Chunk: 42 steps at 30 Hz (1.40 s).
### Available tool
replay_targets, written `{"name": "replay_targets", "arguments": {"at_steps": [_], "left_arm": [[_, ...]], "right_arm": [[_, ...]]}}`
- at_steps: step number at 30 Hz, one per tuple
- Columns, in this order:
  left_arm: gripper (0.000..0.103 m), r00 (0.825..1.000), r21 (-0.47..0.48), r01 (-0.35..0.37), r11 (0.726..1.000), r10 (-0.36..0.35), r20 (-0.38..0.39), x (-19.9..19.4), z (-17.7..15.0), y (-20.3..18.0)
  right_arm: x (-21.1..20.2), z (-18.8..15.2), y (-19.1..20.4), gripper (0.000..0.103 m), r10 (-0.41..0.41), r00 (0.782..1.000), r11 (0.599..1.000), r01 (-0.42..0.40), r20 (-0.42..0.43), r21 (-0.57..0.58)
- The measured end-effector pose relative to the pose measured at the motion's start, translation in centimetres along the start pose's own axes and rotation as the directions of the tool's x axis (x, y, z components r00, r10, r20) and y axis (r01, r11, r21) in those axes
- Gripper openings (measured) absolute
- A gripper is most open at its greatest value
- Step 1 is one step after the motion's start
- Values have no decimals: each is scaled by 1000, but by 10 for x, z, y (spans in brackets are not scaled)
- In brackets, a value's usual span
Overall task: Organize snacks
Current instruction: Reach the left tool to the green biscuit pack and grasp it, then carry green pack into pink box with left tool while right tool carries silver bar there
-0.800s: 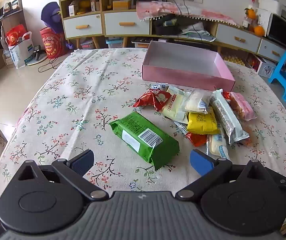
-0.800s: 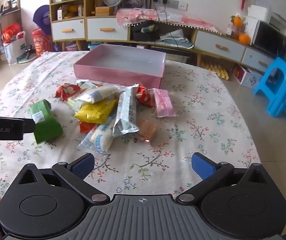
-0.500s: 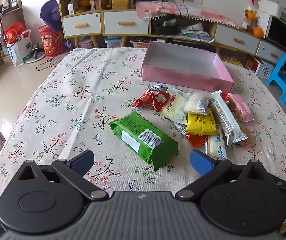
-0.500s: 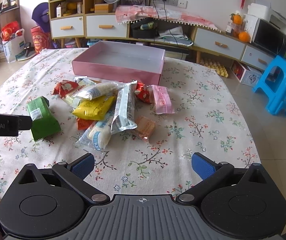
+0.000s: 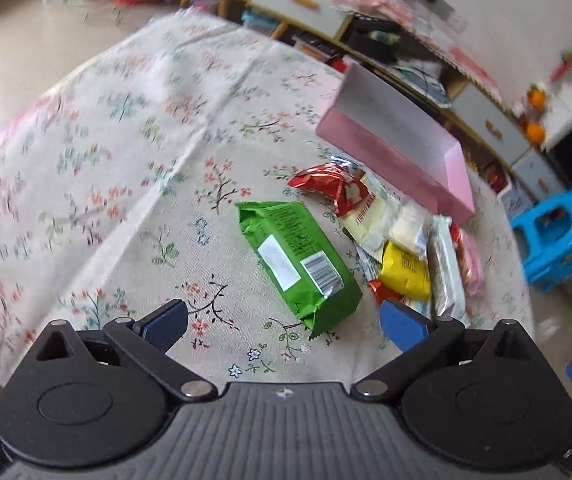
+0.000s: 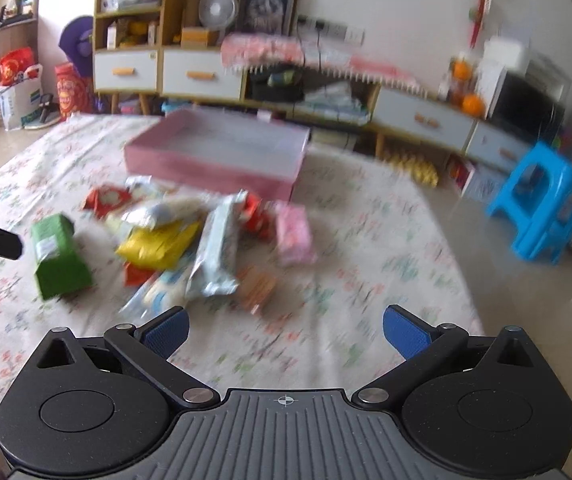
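— How's the left gripper (image 5: 282, 322) standing?

— Fingers spread wide, nothing between the blue pads (image 5: 400, 324), and its own view is tipped over to one side.

— And the right gripper (image 6: 284, 326)?

— Same: wide apart, holding nothing, and level. A dark piece of the left tool shows off to its left side, ahead of its fingertips.

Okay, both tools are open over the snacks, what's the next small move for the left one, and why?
Probably ease the left tool forward and down to straddle the green packet. It lies apart from the pile, just ahead of the open tool, and the pink box looks empty, so it seems the easiest first pick.
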State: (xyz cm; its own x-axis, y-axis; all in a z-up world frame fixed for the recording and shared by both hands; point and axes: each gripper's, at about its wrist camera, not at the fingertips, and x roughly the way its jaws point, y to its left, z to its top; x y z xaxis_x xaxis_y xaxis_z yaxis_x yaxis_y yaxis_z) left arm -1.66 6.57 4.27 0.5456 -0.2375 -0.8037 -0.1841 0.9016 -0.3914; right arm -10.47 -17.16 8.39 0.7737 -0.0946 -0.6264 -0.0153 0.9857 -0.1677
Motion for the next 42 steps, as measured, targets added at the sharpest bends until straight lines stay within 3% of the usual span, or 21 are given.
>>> {"name": "replay_targets", "arguments": {"at_steps": [2, 4, 7, 11, 12, 14, 17, 19, 21, 24, 26, 29, 31, 32, 36, 42], "left_arm": [[103, 1000, -48, 20, 999, -21, -16, 3, 3, 3], [103, 999, -37, 24, 999, -25, -40, 9, 4, -4], [102, 996, -55, 45, 997, -49, -71, 24, 7, -13], [96, 997, -93, 44, 995, -51, -66, 39, 13, -18], [95, 998, -92, 38, 995, -42, -50, 40, 14, -18], [81, 1000, -62, -8, 998, 7, -14, 44, 14, -22], [68, 999, -42, -33, 999, 32, -24, 54, 12, -25], [62, 999, -40, -20, 999, 19, -27, 57, 13, -25], [60, 998, 6, -57, 998, 57, -19, 63, 12, -32], [47, 996, 68, -88, 994, 89, -9, 66, 10, -39], [46, 996, 74, -82, 994, 83, -10, 64, 11, -39], [45, 998, 65, -66, 996, 67, -18, 61, 11, -35], [45, 999, 39, -38, 999, 39, -28, 57, 11, -31], [45, 999, 18, -17, 1000, 18, -33, 53, 11, -28], [45, 999, -32, 46, 998, -46, -24, 35, 14, -19], [45, 992, -10, 106, 994, -105, 73, -1, 32, -18]], "right_arm": [[0, 12, -7, 103, 23, 1000, 1000, -23, 16, -20], [7, 30, -20, 103, 90, 996, 996, -90, -7, 20], [26, 56, -37, 103, 253, 966, 962, -246, -53, 117], [57, 83, -47, 103, 375, 924, 911, -354, -71, 212], [65, 85, -48, 103, 386, 919, 904, -360, -76, 231], [84, 83, -47, 103, 383, 918, 903, -347, -106, 253], [100, 72, -48, 101, 442, 885, 868, -380, -149, 320], [105, 72, -42, 99, 472, 867, 855, -408, -158, 319], [112, 74, -38, 97, 482, 860, 851, -412, -170, 325], [127, 76, -31, 75, 475, 854, 859, -397, -214, 323], [137, 74, -27, 58, 486, 840, 856, -402, -240, 325], [148, 69, -22, 44, 519, 811, 841, -428, -270, 331], [153, 65, -16, 40, 512, 808, 850, -427, -291, 309], [154, 63, -13, 33, 501, 808, 859, -422, -309, 289], [146, 63, -15, 29, 496, 816, 864, -428, -298, 266], [124, 78, -35, 26, 544, 815, 819, -463, -199, 339]]}}
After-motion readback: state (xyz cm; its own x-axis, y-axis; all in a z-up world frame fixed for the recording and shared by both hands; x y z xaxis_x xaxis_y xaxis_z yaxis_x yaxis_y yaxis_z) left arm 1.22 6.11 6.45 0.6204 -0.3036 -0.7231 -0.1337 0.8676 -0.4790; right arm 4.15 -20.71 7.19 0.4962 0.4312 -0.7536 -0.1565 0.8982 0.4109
